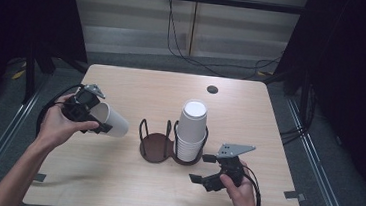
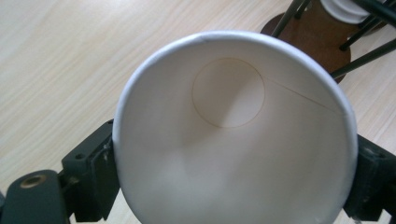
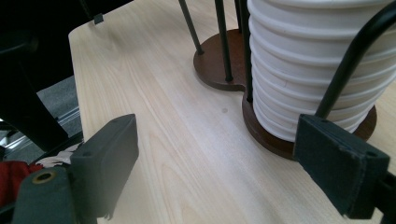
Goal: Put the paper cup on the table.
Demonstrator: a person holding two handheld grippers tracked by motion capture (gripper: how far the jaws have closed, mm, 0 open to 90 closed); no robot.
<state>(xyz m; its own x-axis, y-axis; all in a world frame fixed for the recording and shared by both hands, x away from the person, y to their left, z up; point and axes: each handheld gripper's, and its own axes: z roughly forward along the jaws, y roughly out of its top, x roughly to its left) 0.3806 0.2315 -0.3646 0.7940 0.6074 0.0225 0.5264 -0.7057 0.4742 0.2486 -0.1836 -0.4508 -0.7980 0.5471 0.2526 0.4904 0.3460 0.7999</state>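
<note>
Item: white paper cup [image 1: 110,120], held on its side above the left part of the wooden desk [image 1: 114,177], mouth toward your hand. Your left claw [image 1: 91,116] is clamped on its rim, one jaw at each side. Item: stack of white paper cups [image 1: 191,129], upside down in the right ring of a dark two-ring cup holder [image 1: 156,147]. Your right claw [image 1: 205,169] sits spread wide, holding nothing, just beside that stack.
</note>
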